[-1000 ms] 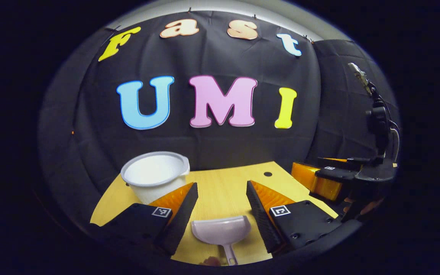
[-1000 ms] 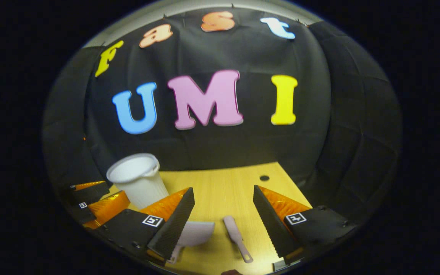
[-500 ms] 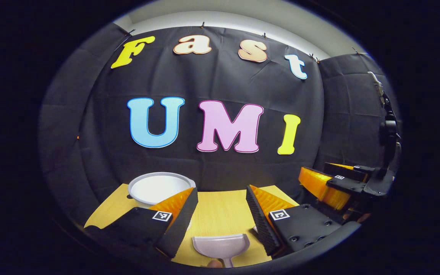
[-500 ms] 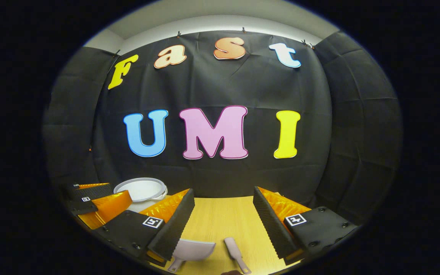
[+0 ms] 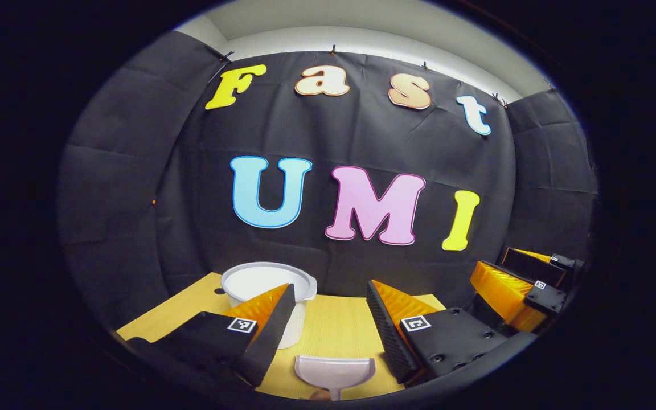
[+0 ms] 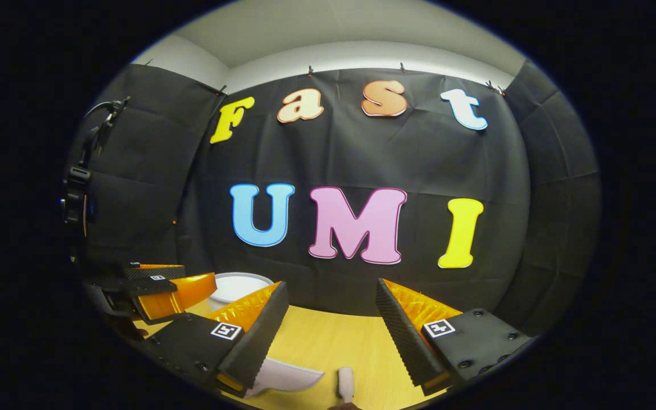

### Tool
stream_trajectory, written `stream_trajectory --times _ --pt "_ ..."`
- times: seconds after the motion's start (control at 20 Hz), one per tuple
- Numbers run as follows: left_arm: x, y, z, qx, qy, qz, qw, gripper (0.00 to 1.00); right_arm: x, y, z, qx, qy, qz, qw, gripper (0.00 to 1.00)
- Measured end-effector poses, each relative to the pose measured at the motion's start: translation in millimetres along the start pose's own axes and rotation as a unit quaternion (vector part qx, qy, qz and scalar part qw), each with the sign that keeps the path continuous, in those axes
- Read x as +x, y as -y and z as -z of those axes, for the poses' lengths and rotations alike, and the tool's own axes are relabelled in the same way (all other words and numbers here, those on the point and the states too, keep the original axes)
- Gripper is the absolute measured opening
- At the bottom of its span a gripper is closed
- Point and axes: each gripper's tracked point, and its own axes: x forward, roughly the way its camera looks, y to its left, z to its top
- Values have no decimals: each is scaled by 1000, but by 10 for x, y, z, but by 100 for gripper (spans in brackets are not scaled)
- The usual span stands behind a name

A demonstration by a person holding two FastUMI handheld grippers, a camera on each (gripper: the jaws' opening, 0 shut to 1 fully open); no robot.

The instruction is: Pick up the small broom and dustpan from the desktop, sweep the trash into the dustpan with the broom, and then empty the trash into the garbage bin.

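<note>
A pale lilac dustpan [image 5: 335, 371] lies on the wooden desktop [image 5: 333, 322], just below and between the fingers of my left gripper [image 5: 329, 287], which is open and holds nothing. A small brownish bit [image 5: 319, 393] shows beside the dustpan's handle at the lower edge. In the right gripper view the dustpan [image 6: 289, 376] lies partly under my left-hand finger, and the small broom's [image 6: 345, 382] pale end lies beside it. My right gripper [image 6: 331, 285] is open above them, touching neither. The white garbage bin [image 5: 265, 283] stands at the back left.
My right gripper [image 5: 490, 259] hovers at the right in the left gripper view. In the right gripper view the left gripper [image 6: 197, 273] hovers in front of the bin [image 6: 241, 285]. A dark camera stand [image 6: 80, 188] rises at the far left. The cloth wall closes the desk's back.
Both views have tilted up: more wall and ceiling show, less desktop. The dustpan and broom have slid toward the lower edge. Both grippers have stayed open.
</note>
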Motion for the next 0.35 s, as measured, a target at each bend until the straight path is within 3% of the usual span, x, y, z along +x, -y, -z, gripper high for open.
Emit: stream_trajectory --times 0.1,0.15,0.2,0.35 --pt "-49 38 -7 10 -1 5 1000 75 -37 108 0 -31 -8 23 999 100" --pt "-52 28 30 18 -9 5 1000 75 -75 109 -5 -35 -7 28 999 95" --pt "-46 20 72 22 -18 8 1000 75 -81 79 -48 -32 -4 31 999 100" --pt "-70 107 88 5 -24 33 999 75 -86 44 -26 -17 -6 39 999 97"
